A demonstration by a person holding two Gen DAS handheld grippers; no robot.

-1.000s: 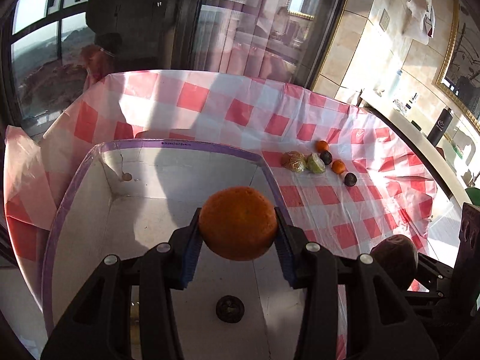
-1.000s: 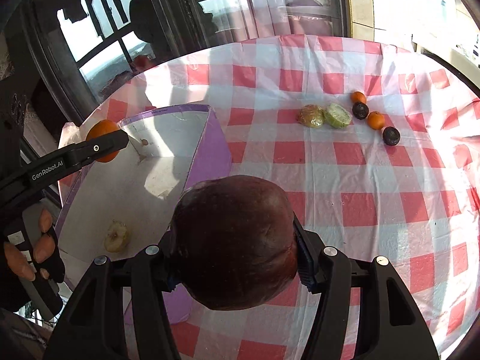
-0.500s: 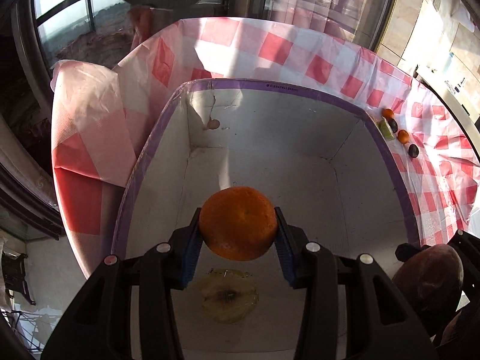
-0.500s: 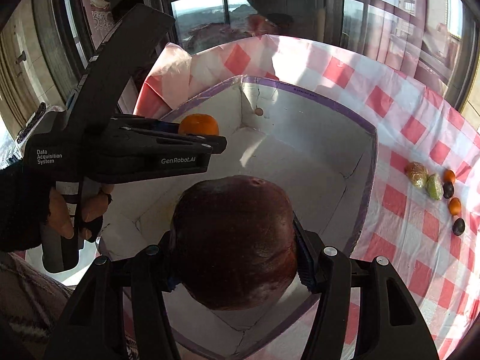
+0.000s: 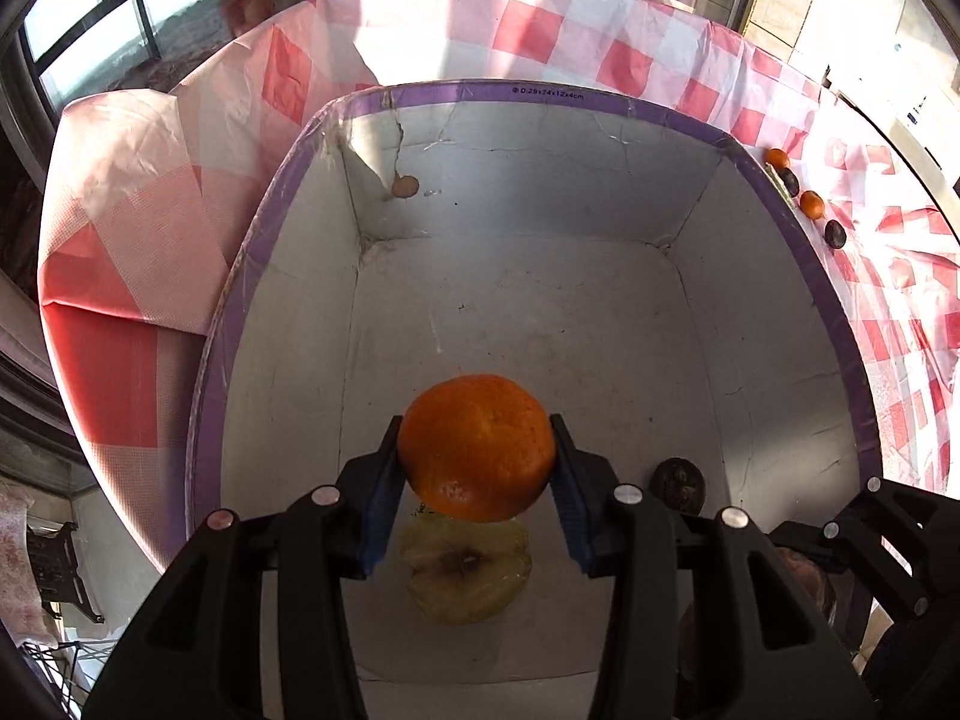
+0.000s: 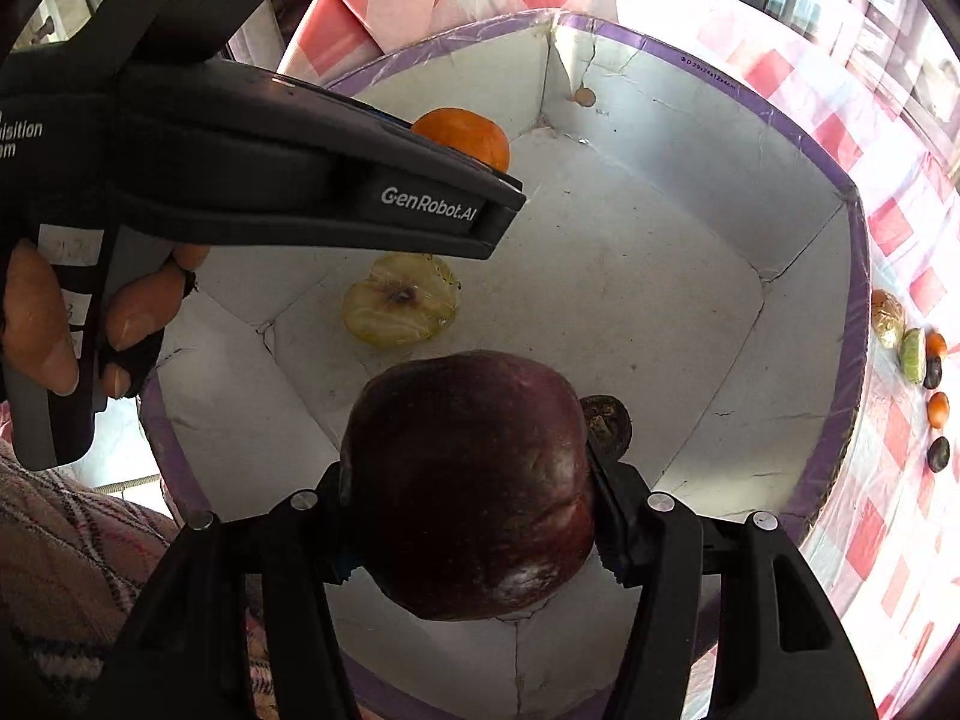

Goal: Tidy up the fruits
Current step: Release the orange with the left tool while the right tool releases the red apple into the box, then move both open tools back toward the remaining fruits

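Right wrist view alone shows us the right gripper clamping a dark apple over the box. In the left view our left gripper grips an orange above a yellow apple. Checked cloth lies beneath, windows behind.

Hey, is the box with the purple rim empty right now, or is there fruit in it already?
Not empty. The box has a yellow-green apple half and a small dark fruit on its floor; the orange and dark red apple remain gripped above it.
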